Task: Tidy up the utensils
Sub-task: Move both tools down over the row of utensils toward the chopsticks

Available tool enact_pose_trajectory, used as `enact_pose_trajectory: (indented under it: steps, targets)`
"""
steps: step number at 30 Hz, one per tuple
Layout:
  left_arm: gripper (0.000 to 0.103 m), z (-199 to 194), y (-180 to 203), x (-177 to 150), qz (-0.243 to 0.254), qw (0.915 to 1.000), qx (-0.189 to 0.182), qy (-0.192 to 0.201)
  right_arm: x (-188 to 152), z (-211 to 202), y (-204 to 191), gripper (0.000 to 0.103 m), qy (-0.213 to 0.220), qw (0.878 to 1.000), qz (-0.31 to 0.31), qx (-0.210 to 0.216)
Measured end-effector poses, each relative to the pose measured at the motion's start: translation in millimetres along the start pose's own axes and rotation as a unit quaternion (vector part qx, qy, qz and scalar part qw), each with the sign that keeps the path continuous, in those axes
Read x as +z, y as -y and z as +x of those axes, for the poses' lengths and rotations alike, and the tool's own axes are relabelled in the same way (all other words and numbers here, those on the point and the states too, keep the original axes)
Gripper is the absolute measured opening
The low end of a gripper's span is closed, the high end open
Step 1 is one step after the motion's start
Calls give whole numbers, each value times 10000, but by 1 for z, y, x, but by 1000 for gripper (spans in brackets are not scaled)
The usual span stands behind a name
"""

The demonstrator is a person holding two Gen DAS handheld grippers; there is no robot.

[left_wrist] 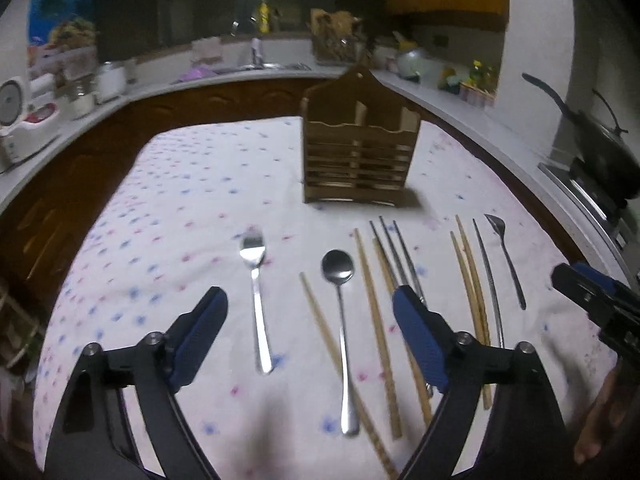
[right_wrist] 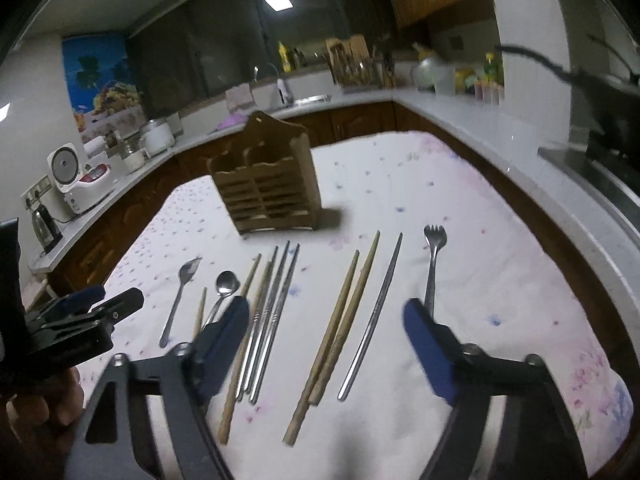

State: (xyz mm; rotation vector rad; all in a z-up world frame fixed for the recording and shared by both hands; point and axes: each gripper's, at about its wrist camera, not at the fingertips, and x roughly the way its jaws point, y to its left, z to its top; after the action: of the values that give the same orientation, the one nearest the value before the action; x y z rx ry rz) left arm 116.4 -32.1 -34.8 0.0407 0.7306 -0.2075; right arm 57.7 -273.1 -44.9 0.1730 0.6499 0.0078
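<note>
Utensils (left_wrist: 344, 320) below open left tool (left_wrist: 308, 320)

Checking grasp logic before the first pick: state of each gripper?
Left gripper: open, holding nothing, above the spoons.
Right gripper: open, holding nothing, above the chopsticks.

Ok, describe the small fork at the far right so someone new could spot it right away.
Start at the wooden utensil holder standing on the flowered tablecloth. A row of cutlery lies in front of it; go to the row's right end, past the lone metal chopstick. The small fork lies there, the only piece with short tines.
</note>
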Motion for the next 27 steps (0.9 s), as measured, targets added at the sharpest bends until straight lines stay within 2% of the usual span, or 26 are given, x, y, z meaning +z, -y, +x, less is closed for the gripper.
enact_pose_trajectory:
  steps: [1,5,7,10,14,16,18,27]
  targets:
    - [79,7,2,5,33,10000,-45,-48,5,7,3,64,-72,10000,18,1]
    - [75,33,5,24,124,9995,-146,-237,22,31,12,57,-293,9994,178,-23]
    - [69,46,5,31,154,9990,-208,-360,30,46,17,50,-419,9989,229,-30]
    - [63,67,8,42,211,9976,-334,-575,40,69,23,44,-649,9973,348,-11]
    - [58,96,19,55,402,9952,-349,-827,50,100,31,42,-894,9953,362,-33]
    - [48,113,25,60,499,9931,-352,-1006,53,113,34,39,-979,9944,404,13]
    - [45,130,33,63,618,9903,-357,-1192,55,125,36,36,-1071,9933,429,22]
    - [44,168,45,61,830,9832,-376,-1582,61,175,52,27,-1527,9870,497,-28]
